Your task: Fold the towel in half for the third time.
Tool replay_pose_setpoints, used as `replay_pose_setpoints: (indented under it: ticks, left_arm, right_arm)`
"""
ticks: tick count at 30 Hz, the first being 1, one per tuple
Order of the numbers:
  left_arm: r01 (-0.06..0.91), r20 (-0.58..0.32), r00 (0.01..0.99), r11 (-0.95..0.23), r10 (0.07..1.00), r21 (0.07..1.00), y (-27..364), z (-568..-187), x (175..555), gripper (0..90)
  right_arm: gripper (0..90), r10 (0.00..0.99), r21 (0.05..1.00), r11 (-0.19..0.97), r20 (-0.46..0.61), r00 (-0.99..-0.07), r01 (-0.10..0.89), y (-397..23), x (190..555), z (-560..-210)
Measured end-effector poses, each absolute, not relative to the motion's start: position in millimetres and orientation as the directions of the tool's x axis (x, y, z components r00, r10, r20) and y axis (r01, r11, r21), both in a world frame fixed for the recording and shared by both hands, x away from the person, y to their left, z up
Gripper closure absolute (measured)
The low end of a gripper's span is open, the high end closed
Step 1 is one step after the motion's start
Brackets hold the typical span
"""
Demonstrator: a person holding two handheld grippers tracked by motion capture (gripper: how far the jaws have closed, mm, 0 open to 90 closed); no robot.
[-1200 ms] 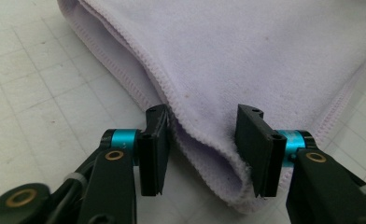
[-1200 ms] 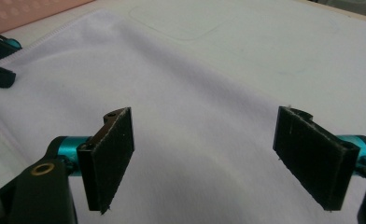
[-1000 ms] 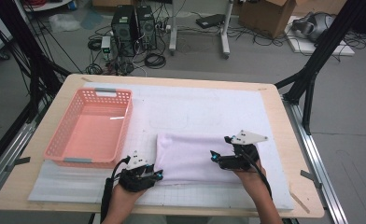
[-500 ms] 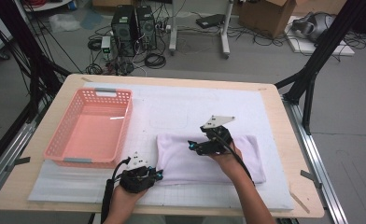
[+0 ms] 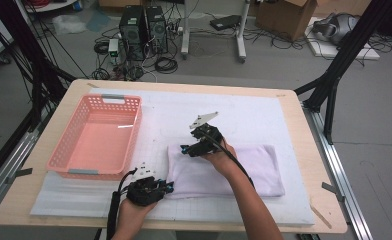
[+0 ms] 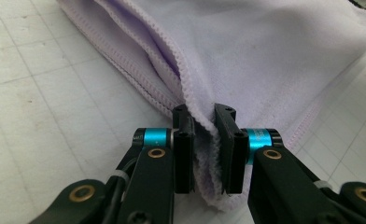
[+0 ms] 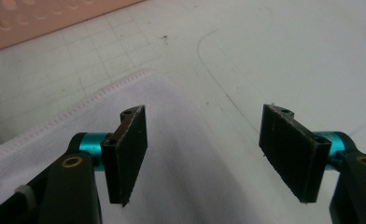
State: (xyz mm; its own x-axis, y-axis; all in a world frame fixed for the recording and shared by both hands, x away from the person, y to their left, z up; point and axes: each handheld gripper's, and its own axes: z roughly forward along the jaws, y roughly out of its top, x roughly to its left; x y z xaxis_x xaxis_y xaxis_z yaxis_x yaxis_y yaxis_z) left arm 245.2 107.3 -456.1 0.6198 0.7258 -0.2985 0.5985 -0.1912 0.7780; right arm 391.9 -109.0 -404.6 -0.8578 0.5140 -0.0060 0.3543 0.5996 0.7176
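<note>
The folded cloth [image 5: 229, 167] lies near the front edge of the bench [image 5: 304, 125]. The left tool [image 6: 203, 140] is clamped on its front-left corner, apparently to anchor it. The right tool [image 7: 214, 154], just closing but with its jaws apart and nothing between them, hovers over the back-left corner, likely to grip there. The basket [image 5: 96, 142] waits at the left edge.

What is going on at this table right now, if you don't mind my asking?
A person is folding a lavender cloth on a white mat. The left tool is clamped on the cloth's near left corner. The right tool hovers over the far left corner, its jaws apart with nothing between them, though they have just been closing. A pink basket sits to the left, with nothing visible in it.
</note>
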Motion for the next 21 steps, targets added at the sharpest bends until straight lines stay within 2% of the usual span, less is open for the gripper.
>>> replay_pose_setpoints:
  ticks: [7,16,21]
  left_arm:
    - [0.610,-0.319,0.614,-0.178,0.722,0.772,108.6,-456.6,246.4,78.4]
    - [0.638,-0.359,0.592,-0.147,0.721,0.756,112.0,-457.4,247.4,78.3]
    - [0.644,-0.370,0.589,-0.141,0.718,0.752,113.6,-458.0,248.1,78.7]
  right_arm:
    - [37.6,0.463,0.670,0.663,-0.015,-0.886,0.334,-85.5,403.2,-408.7]
    - [59.7,0.361,0.565,0.780,-0.054,-0.931,0.269,-59.3,409.4,-422.0]
    - [73.8,0.319,0.543,0.798,-0.017,-0.947,0.259,-56.8,412.8,-421.0]
